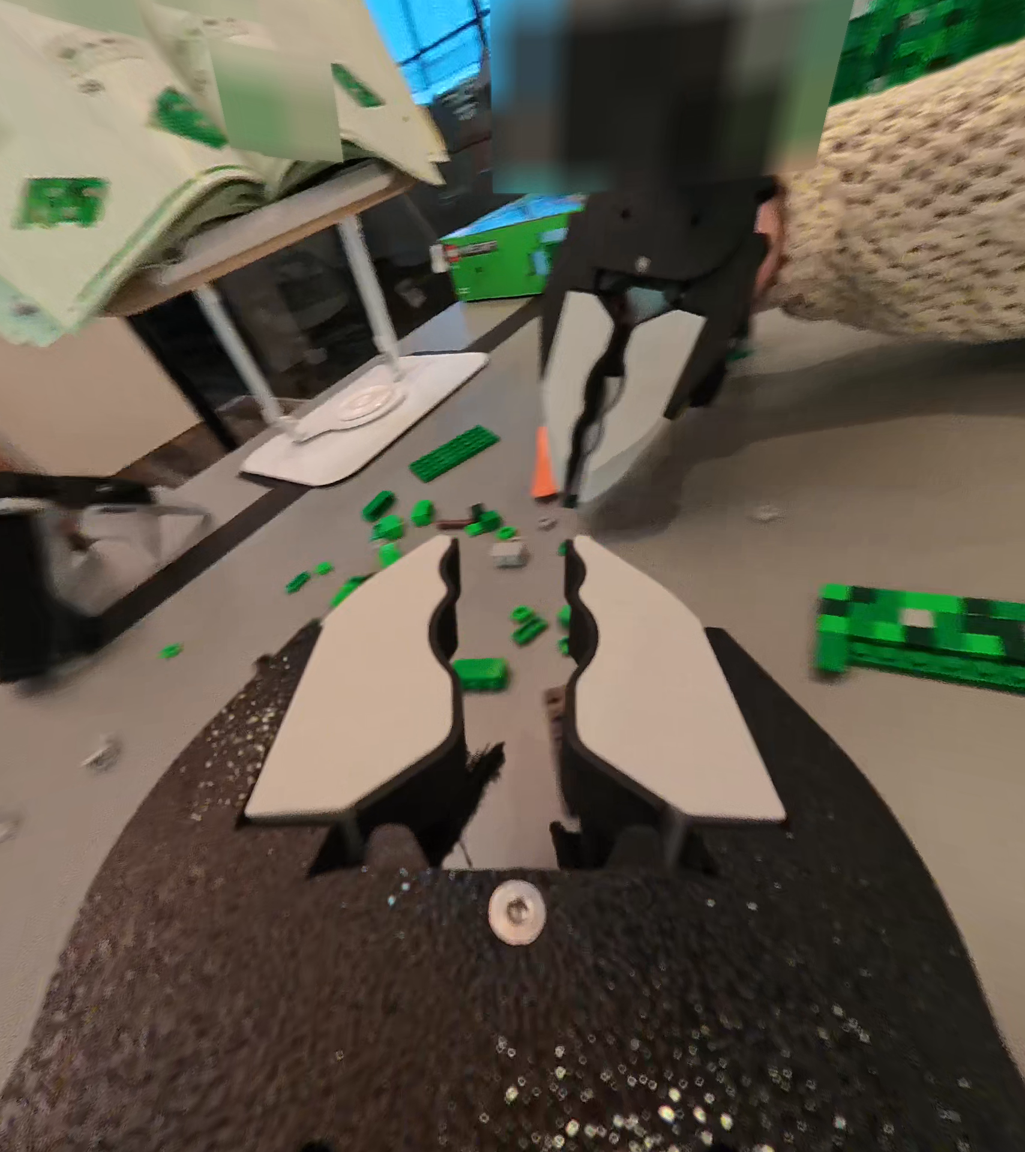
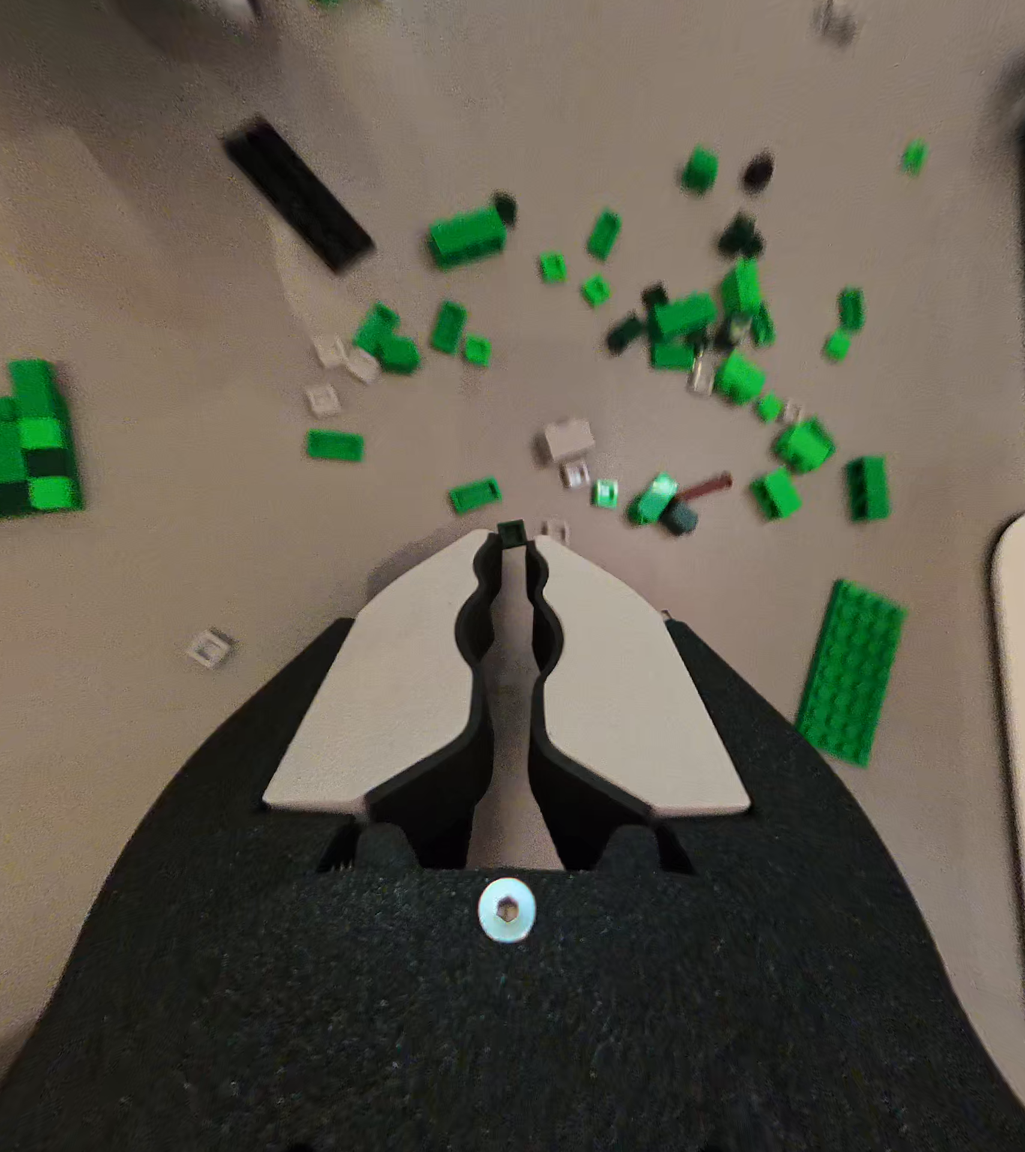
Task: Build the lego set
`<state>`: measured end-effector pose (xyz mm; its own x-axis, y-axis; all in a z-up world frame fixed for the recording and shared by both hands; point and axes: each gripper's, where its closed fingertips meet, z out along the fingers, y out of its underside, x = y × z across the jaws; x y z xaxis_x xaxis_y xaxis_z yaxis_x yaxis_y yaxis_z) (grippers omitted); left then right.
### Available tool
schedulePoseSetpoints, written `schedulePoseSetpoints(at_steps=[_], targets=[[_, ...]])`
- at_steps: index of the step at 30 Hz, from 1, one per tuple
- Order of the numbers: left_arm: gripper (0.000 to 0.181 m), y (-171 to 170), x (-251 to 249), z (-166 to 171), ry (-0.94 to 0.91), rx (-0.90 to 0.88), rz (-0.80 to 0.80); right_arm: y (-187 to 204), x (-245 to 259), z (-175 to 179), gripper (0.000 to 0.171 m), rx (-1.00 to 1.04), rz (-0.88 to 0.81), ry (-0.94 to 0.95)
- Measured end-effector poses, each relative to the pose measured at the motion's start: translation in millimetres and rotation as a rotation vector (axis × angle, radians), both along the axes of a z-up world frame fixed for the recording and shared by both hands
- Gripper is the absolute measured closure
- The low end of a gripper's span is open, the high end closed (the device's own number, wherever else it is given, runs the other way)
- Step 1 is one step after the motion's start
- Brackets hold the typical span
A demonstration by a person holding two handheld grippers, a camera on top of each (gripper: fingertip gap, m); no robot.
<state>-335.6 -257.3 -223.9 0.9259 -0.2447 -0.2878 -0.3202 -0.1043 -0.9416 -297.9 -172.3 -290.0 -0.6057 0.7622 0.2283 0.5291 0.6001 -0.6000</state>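
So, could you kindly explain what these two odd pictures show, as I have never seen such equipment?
There is no robot here: a person holds a two-finger gripper in each hand, and each carries a camera looking along its fingers. One picture comes from the left gripper, whose jaws stand open with nothing between them. It also shows the right gripper farther off, pointing down, held by a person's arm in a knitted sleeve. The other picture looks down from that right gripper, which pinches a small dark green piece at its tips. On the grey table lie loose green bricks, a green plate, a black plate and a partly built green block.
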Motion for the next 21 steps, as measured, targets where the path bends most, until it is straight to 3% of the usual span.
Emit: schedulePoseSetpoints(at_steps=[3,8,13,21], targets=[[0.154,-1.7,35.6,0.4,-0.104,-0.052,-0.137,-32.6,-0.2,33.1,0.164,0.133,0.127,0.269],[0.160,-3.0,56.4,11.5,-0.273,-0.053,-0.203,-76.2,11.3,70.0,0.165,0.515,0.259,0.621],[0.173,-6.6,62.3,15.6,-0.283,-0.045,-0.239,-94.2,21.8,78.8,0.165,0.687,0.321,0.748],[0.175,-10.1,76.4,17.5,-0.319,-0.051,-0.327,-100.2,30.5,85.8,0.165,0.893,0.370,0.855]])
